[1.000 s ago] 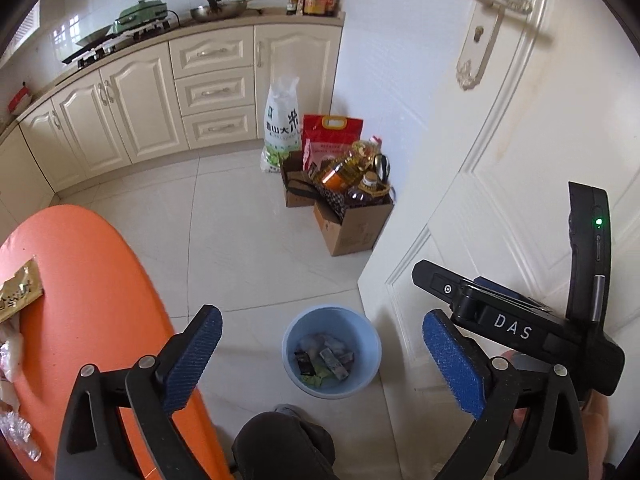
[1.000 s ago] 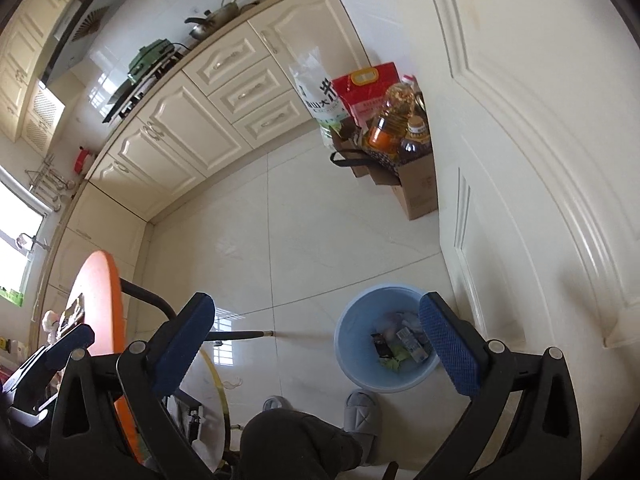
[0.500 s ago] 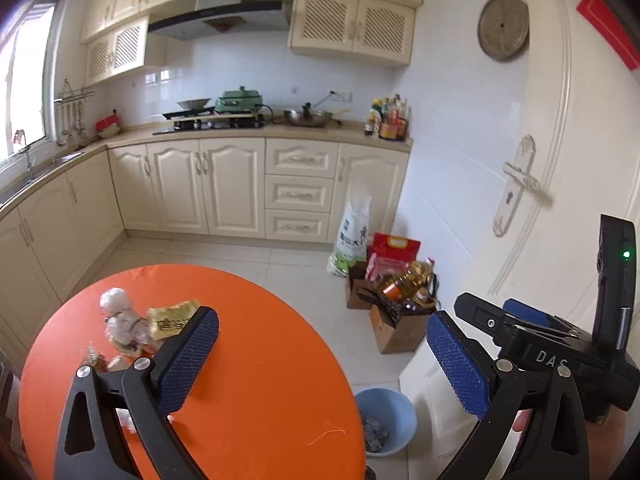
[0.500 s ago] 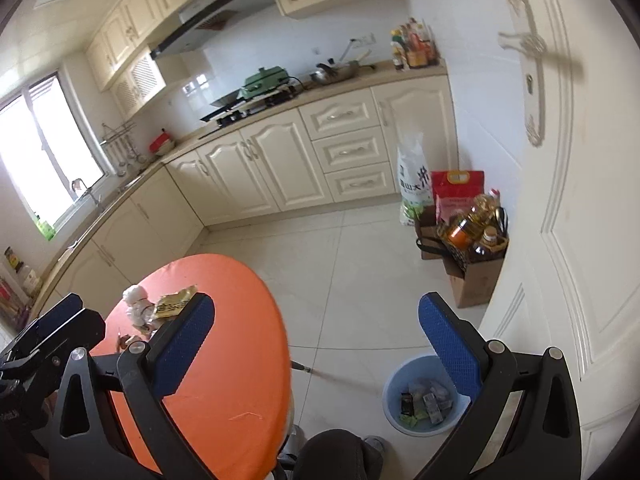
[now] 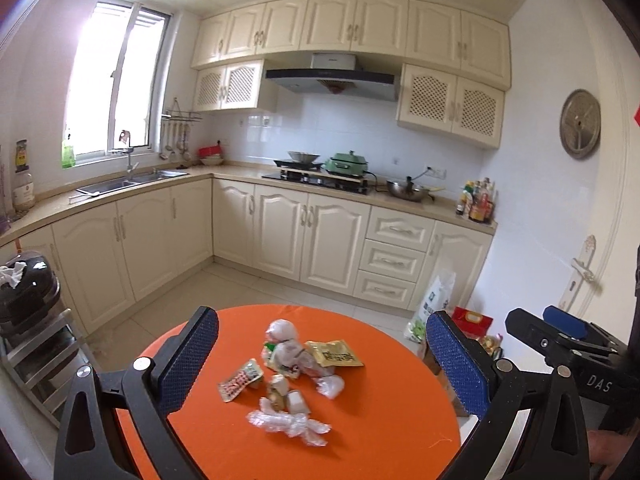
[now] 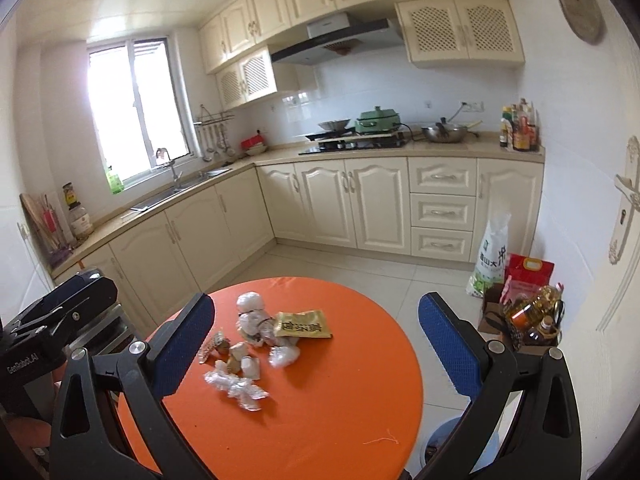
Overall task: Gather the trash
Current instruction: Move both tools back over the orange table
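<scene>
A pile of trash lies on the round orange table (image 5: 376, 432) (image 6: 332, 408): a gold foil packet (image 5: 334, 354) (image 6: 305, 325), crumpled clear plastic (image 5: 288, 426) (image 6: 236, 386), white wads (image 5: 282, 332) (image 6: 250, 304) and a red-patterned wrapper (image 5: 240, 380). My left gripper (image 5: 322, 364) is open above the table's near side, with nothing between its fingers. My right gripper (image 6: 316, 352) is open too, hovering over the table. The blue trash bin (image 6: 486, 444) peeks out on the floor to the right, behind the right finger.
Cream kitchen cabinets (image 5: 312, 236) line the back and left walls. A cardboard box of bottles (image 6: 528, 320), a red bag (image 6: 530, 272) and a white sack (image 6: 492, 256) stand by the door (image 6: 616, 240) on the right. A metal rack (image 5: 36, 352) stands left of the table.
Both grippers have swung up from the bin on the floor toward the table; the trash pile now sits between the fingers in both views. Both stay open.
</scene>
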The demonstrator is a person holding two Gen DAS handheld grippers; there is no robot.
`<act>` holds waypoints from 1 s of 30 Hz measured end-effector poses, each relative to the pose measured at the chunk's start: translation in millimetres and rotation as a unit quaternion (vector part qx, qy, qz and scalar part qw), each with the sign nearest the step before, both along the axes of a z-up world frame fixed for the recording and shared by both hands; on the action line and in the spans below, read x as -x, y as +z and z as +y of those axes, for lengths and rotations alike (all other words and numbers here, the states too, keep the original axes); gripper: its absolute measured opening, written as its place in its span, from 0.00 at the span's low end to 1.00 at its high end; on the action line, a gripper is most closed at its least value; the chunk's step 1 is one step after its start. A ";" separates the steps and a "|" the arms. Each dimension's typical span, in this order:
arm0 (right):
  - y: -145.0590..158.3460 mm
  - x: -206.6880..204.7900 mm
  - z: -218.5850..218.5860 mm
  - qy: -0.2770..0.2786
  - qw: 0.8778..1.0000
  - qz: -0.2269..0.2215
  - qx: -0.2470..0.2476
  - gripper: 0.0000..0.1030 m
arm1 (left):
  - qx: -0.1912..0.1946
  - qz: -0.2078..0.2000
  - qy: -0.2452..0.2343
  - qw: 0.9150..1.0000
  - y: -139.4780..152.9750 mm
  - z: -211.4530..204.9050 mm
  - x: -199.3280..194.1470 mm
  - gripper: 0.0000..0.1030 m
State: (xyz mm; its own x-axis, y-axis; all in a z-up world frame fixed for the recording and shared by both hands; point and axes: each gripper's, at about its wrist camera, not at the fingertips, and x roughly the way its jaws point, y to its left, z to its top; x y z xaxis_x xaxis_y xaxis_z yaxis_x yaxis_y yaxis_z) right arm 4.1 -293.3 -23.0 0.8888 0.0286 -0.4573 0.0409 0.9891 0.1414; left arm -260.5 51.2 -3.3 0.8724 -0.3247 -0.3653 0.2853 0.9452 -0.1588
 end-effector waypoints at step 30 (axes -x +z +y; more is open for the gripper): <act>-33.1 -29.9 84.4 0.077 0.996 0.028 0.027 1.00 | -0.050 0.046 0.131 0.989 22.7 -31.8 11.3 0.99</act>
